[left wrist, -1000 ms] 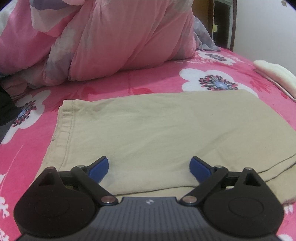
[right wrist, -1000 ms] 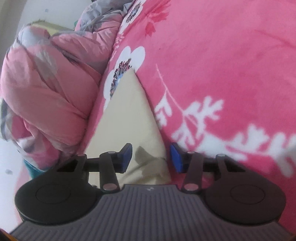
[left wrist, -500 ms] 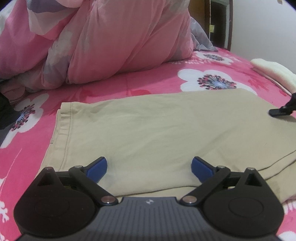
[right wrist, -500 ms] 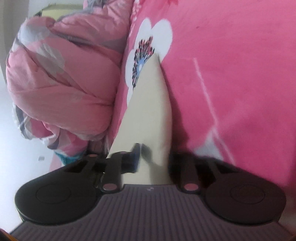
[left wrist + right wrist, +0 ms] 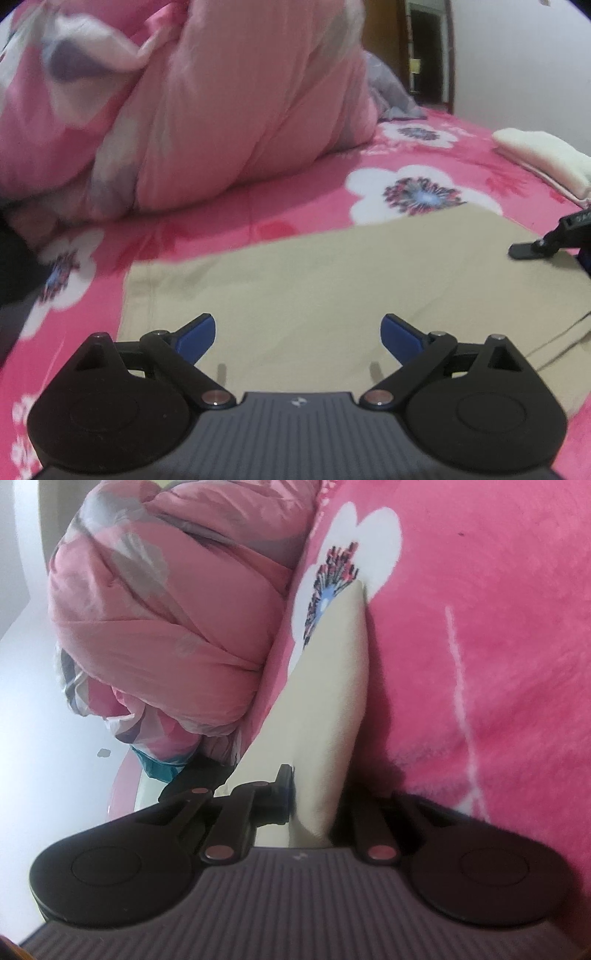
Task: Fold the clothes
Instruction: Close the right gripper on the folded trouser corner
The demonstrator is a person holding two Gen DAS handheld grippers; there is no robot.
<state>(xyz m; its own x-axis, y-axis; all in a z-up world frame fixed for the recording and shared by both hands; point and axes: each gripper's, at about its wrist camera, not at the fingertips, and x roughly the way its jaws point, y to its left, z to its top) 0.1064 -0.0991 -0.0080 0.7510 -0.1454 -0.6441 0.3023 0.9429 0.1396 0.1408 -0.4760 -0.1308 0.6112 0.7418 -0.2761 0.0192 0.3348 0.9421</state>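
A beige garment (image 5: 332,288) lies flat on the pink flowered bedsheet (image 5: 295,210). My left gripper (image 5: 298,332) hovers open just over the garment's near edge, with nothing between its blue pads. At the right edge of the left wrist view, a black finger (image 5: 524,251) of my right gripper rests on the garment's far right side. In the right wrist view, the beige garment (image 5: 332,701) runs up between the fingers of my right gripper (image 5: 314,805), which is shut on its edge. The left finger presses the cloth and the right finger is hidden under it.
A bundled pink quilt (image 5: 221,110) fills the back of the bed and appears again as the quilt (image 5: 166,609) on the left. A folded cream item (image 5: 543,158) lies at the far right. Something dark (image 5: 14,266) sits at the left edge.
My right gripper went from open beside the garment's edge to shut on it and now shows in the left wrist view. My left gripper has stayed open and dropped slightly lower.
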